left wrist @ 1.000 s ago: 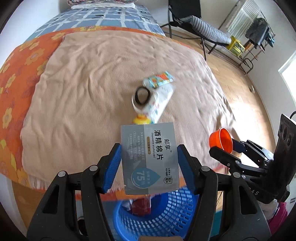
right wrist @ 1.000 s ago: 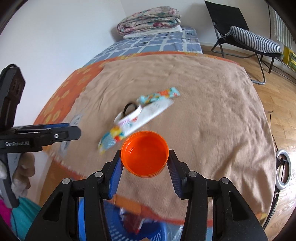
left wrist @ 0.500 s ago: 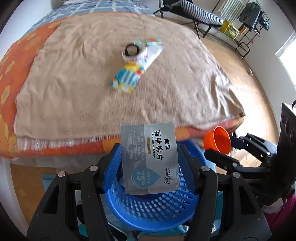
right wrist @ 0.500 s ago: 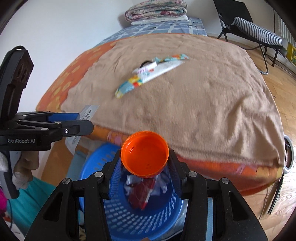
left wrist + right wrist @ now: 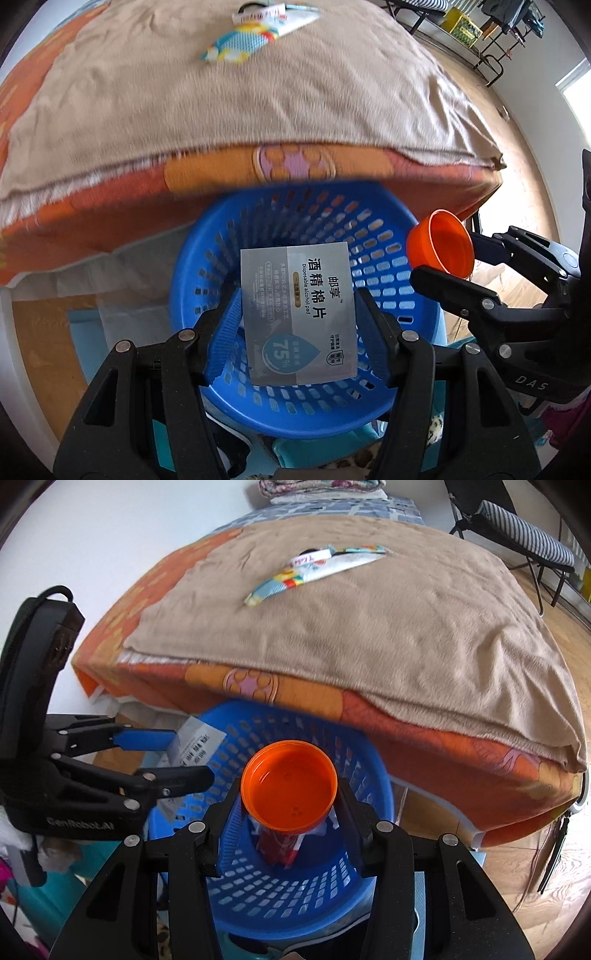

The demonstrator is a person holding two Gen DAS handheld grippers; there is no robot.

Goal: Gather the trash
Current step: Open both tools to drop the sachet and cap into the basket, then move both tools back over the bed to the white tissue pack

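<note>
My left gripper (image 5: 297, 325) is shut on a grey alcohol pad sachet (image 5: 297, 314) and holds it over the blue basket (image 5: 207, 243). My right gripper (image 5: 288, 812) is shut on an orange cap (image 5: 289, 786) above the same basket (image 5: 365, 775). The cap also shows in the left wrist view (image 5: 441, 245), the sachet in the right wrist view (image 5: 195, 746). Red trash (image 5: 277, 845) lies in the basket. A colourful wrapper (image 5: 240, 46) and a white tube (image 5: 273, 14) lie on the bed's tan blanket (image 5: 258, 103).
The basket stands on the floor against the bed's orange edge (image 5: 406, 716). A folding chair (image 5: 517, 524) stands on the wooden floor at the far right. Folded quilts (image 5: 321, 487) lie at the bed's far end.
Both grippers have moved back from the bed and down, and now hold the sachet and cap over the blue basket. Both stay shut on their items.
</note>
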